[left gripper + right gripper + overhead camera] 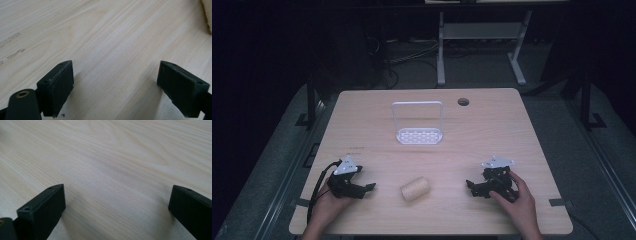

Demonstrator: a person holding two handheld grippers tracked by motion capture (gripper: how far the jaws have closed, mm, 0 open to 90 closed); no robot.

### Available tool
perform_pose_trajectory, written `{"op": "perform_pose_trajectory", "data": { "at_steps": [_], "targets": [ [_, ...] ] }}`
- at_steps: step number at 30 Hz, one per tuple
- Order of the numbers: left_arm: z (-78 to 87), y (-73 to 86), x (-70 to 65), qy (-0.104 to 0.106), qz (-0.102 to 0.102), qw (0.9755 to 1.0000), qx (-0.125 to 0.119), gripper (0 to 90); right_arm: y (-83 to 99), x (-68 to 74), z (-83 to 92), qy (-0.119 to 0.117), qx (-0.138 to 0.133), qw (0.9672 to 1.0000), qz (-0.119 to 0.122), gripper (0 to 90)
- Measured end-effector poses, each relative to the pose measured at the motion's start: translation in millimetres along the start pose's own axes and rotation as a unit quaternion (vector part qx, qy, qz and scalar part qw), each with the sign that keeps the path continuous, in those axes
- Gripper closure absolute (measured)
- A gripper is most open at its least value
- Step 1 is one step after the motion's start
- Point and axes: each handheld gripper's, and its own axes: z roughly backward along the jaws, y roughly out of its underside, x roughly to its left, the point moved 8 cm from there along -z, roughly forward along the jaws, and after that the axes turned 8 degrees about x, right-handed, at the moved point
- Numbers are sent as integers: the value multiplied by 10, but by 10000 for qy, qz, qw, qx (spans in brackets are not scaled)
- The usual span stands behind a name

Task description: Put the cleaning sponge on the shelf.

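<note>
bare wood between spool (415, 189) and white rack (419, 123), spool between both hand-held grippers

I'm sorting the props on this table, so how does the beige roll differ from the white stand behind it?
The beige roll lies on its side near the table's front edge; the white stand sits upright farther back. The roll is a solid-looking cylinder, the stand an open frame on a perforated base. The stand looks larger. Both rest untouched on the table.
</note>
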Motion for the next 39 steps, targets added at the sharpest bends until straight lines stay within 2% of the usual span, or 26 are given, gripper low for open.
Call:
{"op": "perform_pose_trajectory", "data": {
  "at_steps": [16,24,26,31,39],
  "targets": [
    [3,0,14,-89,78,9999,-12,138,0,1,0,-5,0,10000,-2,6],
    [26,-56,-16,-43,105,9999,-54,140,0,1,0,-4,1,10000,-3,5],
    [41,-91,-41,42,202,9997,-109,141,0,1,0,-2,-1,10000,-3,5],
    [68,-128,-84,132,243,9996,-102,143,0,1,0,-3,-1,10000,-3,5],
    [151,-247,-188,276,309,9989,-219,147,0,1,0,-3,0,10000,-3,6]
  ]
}}
